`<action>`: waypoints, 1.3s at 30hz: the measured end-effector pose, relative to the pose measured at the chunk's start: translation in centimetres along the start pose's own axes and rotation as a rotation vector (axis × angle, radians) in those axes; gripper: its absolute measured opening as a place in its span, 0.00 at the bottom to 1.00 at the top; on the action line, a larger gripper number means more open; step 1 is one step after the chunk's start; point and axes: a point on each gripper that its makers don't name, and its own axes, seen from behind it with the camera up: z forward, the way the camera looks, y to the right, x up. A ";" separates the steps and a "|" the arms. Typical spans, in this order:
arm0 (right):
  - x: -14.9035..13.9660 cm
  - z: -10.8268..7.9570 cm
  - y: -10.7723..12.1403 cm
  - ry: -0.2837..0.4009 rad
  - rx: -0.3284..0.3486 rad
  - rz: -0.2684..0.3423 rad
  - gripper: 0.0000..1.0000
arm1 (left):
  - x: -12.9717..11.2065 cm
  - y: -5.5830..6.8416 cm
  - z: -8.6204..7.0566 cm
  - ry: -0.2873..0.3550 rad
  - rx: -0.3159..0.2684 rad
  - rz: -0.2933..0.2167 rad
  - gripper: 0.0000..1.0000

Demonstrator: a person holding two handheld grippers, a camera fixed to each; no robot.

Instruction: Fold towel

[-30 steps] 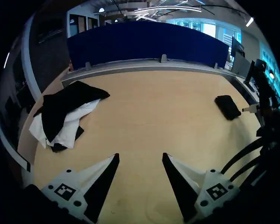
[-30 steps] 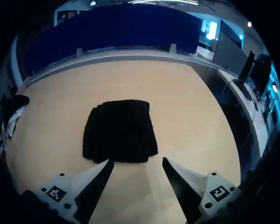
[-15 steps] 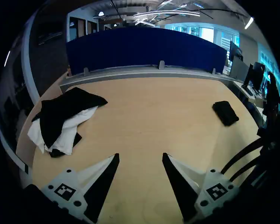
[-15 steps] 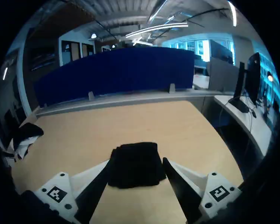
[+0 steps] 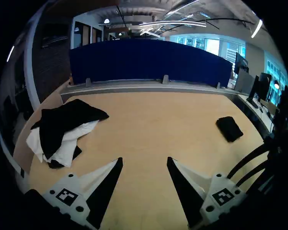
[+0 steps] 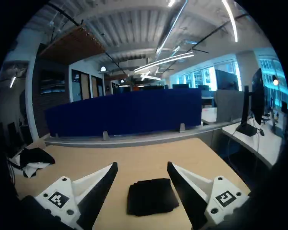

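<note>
Towel (image 6: pixel 152 196), black, lies as a compact folded rectangle on the worktop (image 6: pixel 86 166), bottom centre of the right gripper view. It sits framed between the fingers of the right claw (image 6: pixel 142 164) but clear of them. Change vs 1 s ago: cam then looked down on it, fingertips just short of its near edge. Now the view has swung up to level, so the towel has dropped low in frame and the ceiling strip lights (image 6: pixel 163 61) sit in the upper part. Right claw spread, nothing in it, same as before. Left claw (image 5: pixel 144 159) also spread & empty; its view tipped up a little, with the same towel at mid right, well apart from it. Judgement: fold looks complete for this piece and the right hand is lifting away. Prob. next candidate is the heap of black & white cloth (image 5: pixel 63 130) at mid left, still rumpled, near the worktop's left edge. Surface: pale wood-look top, bare betw. heap and towel, with a blue partition (image 5: pixel 151 57) along the far edge. Room: open-plan office, exposed ducts, windows upper right, monitor (image 6: pixel 255 99) on a side desk at right.
</note>
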 end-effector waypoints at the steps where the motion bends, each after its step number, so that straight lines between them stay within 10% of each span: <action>1: 0.1 -0.1 -0.1 0.004 -0.005 0.003 1.00 | 0.4 0.0 0.0 0.015 -0.001 -0.003 0.85; 18: 2.1 -2.1 -4.6 0.068 0.024 0.026 1.00 | 9.2 -2.4 -1.8 0.402 0.058 -0.035 0.85; 39: 0.6 -3.0 -8.9 -0.035 0.068 -0.019 1.00 | 9.1 -2.8 -1.1 0.538 0.070 -0.006 0.85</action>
